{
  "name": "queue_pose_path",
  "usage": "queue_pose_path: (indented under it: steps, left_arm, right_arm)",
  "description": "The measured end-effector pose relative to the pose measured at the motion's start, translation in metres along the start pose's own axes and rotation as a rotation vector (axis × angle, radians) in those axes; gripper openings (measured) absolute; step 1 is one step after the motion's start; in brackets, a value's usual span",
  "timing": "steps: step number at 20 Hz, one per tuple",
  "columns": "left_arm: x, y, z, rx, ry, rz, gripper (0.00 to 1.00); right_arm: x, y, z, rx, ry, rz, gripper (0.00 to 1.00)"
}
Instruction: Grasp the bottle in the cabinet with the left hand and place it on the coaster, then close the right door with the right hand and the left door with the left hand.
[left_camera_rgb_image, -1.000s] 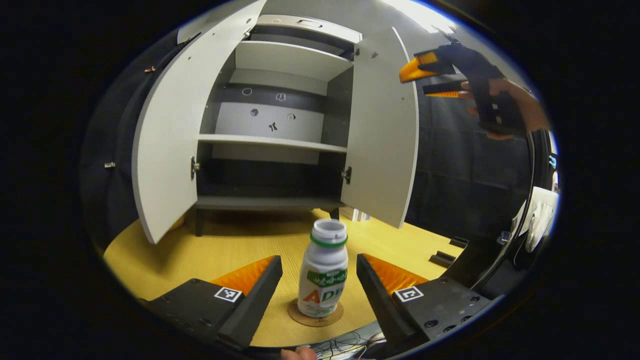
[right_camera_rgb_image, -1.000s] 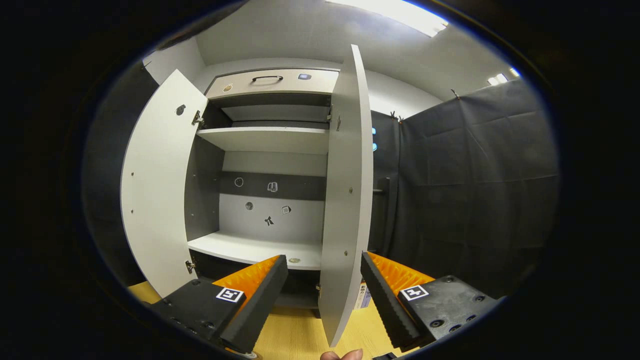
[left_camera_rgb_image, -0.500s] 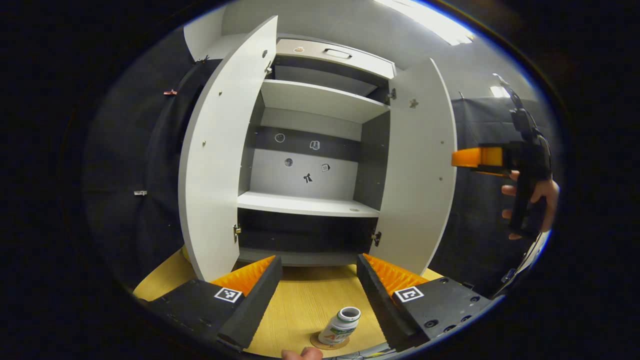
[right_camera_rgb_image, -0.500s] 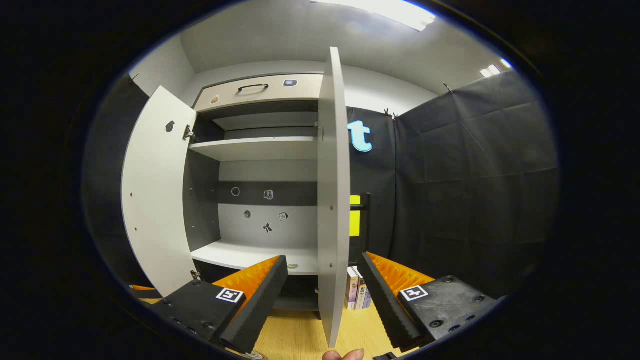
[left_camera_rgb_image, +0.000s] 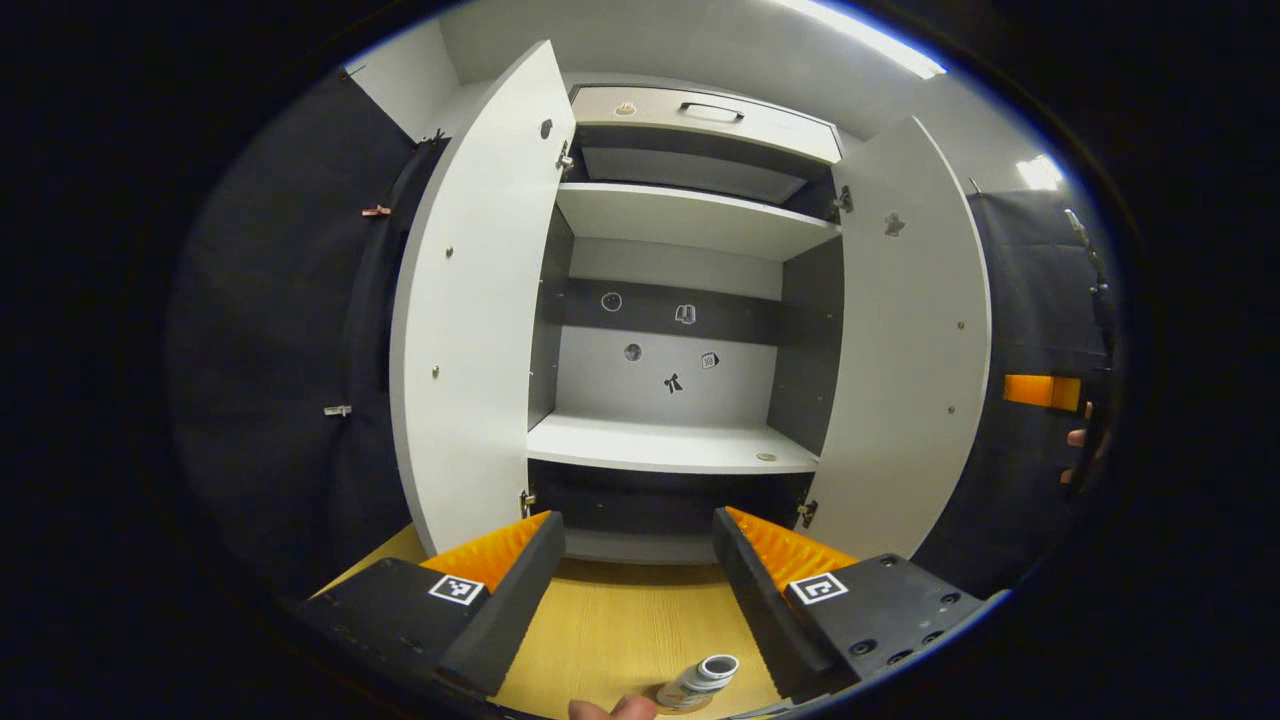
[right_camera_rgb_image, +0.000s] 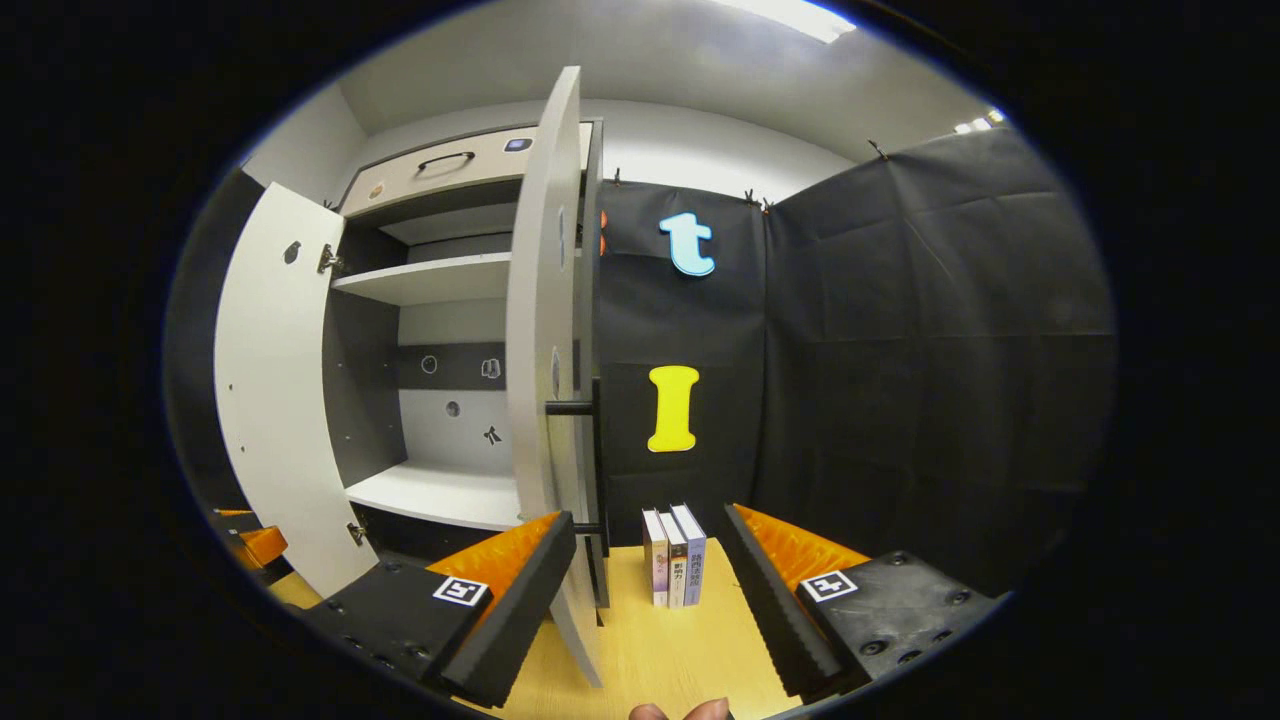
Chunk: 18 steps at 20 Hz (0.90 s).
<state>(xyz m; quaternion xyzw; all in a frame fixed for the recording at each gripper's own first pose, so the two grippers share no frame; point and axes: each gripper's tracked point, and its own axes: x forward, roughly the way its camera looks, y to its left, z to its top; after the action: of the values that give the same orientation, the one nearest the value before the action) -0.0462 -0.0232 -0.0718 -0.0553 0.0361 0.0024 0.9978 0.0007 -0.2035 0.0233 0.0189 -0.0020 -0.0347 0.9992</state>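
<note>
In the left gripper view the left door (left_camera_rgb_image: 470, 310) stands wide open, then the cabinet (left_camera_rgb_image: 690, 440) with bare shelves, then the right door (left_camera_rgb_image: 900, 360), also open. The left gripper (left_camera_rgb_image: 638, 575) is spread, holding nothing. The bottle (left_camera_rgb_image: 703, 680) stands upright on the table (left_camera_rgb_image: 620, 625) near its front edge; the coaster under it is too cut off to confirm. The placing looks done.

In the right gripper view the right gripper (right_camera_rgb_image: 648, 590) is spread and empty, just beyond the right door's outer face, by the handle (right_camera_rgb_image: 572, 408), with books (right_camera_rgb_image: 674, 555) ahead. Closing the right door is the step in hand: next it needs a sideways push on that face.
</note>
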Motion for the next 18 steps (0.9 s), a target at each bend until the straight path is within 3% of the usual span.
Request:
queue_pose_path:
  steps: [6, 12, 18]
  left_arm:
    - [-0.005, 0.004, 0.002, -0.041, 0.004, 0.054, 0.95]
    - [-0.017, 0.023, 0.000, -0.049, 0.008, 0.096, 0.95]
    - [-0.021, 0.044, 0.001, -0.056, 0.005, 0.107, 0.95]
  right_arm:
    - [0.033, -0.016, 0.004, 0.038, 0.005, 0.027, 0.97]
    - [0.034, -0.006, -0.001, 0.037, 0.014, 0.074, 0.97]
    - [0.026, 0.048, -0.006, 0.041, 0.034, 0.173, 0.97]
